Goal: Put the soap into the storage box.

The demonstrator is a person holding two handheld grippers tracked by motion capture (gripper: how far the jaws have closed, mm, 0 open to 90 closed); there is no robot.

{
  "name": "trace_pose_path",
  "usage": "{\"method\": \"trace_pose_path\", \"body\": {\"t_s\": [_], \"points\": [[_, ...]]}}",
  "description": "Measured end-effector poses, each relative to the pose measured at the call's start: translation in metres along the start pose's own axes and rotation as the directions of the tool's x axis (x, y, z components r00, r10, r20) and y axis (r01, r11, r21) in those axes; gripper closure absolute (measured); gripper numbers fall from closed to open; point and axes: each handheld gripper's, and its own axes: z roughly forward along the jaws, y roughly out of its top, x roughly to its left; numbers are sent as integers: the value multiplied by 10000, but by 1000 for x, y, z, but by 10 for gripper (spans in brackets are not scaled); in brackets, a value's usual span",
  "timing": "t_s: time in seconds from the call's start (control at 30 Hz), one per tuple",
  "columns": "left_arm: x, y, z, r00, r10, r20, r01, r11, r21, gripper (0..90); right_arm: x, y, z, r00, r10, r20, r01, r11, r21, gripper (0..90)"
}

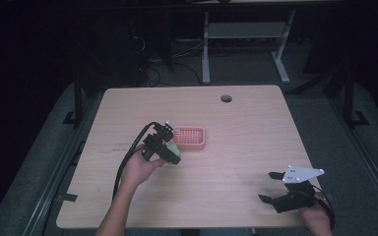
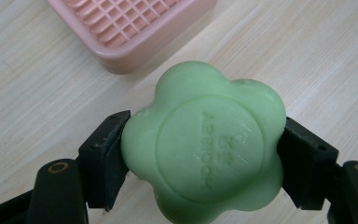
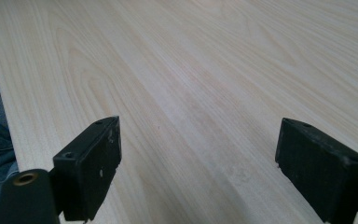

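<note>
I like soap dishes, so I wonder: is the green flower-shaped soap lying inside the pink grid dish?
No, the green flower-shaped soap is clamped between the left gripper jaws, beside the pink grid dish.

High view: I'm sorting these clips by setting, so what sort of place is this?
Probably a lab or workshop recording station, not a home. A bare wooden table with a cable hole stands in a dark room, loose cables and a metal stand frame lie behind, and the left tool holds green soap.
</note>
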Motion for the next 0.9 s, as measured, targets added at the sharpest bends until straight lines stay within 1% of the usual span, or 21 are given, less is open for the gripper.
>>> {"method": "trace_pose_path", "body": {"t_s": [0.07, 0.13, 0.23, 0.37, 0.5, 0.57, 0.6, 0.67, 0.73, 0.83, 0.9], "points": [[0, 2, 0, 10000, -51, 16, 51, 10000, -6, 269, 0, 0, 0, 10000, 2, -7, -2, 10000, 2, 137], [1, 4, -1, 10000, 12, -7, -12, 10000, -6, 269, 0, 0, 0, 10000, 0, -8, 0, 10000, -2, 137], [2, 7, -2, 10000, -40, 8, 40, 10000, -22, 268, 0, 0, 0, 10000, 7, -10, -7, 10000, -5, 138], [3, 10, -1, 10000, 16, 0, -16, 10000, 15, 268, 0, 0, -1, 10000, -3, 12, 3, 10000, 0, 137], [4, 13, -1, 10000, -11, 37, 11, 10000, -2, 269, -1, 0, -1, 10000, -13, 15, 13, 10000, -29, 138], [4, 15, -1, 9999, -91, 67, 91, 10000, -25, 268, -1, 0, -1, 10000, -10, 15, 10, 10000, -30, 138], [5, 16, -1, 10000, 3, 33, -3, 10000, 16, 268, -1, 0, -1, 10000, -3, 12, 3, 10000, -23, 138], [5, 18, -1, 10000, 27, 27, -27, 10000, 6, 269, -1, 0, -1, 10000, -1, 12, 1, 10000, -17, 138], [6, 19, -1, 9999, -39, 100, 39, 10000, -20, 269, -1, 0, -1, 10000, -7, 17, 7, 10000, -34, 137], [8, 21, 0, 10000, -32, 72, 31, 10000, 33, 269, -1, 0, -1, 10000, 2, 12, -2, 10000, -25, 138], [8, 23, 0, 9999, -104, 73, 104, 9999, 10, 269, -1, 0, -1, 10000, -30, 18, 30, 10000, -51, 138]]}}
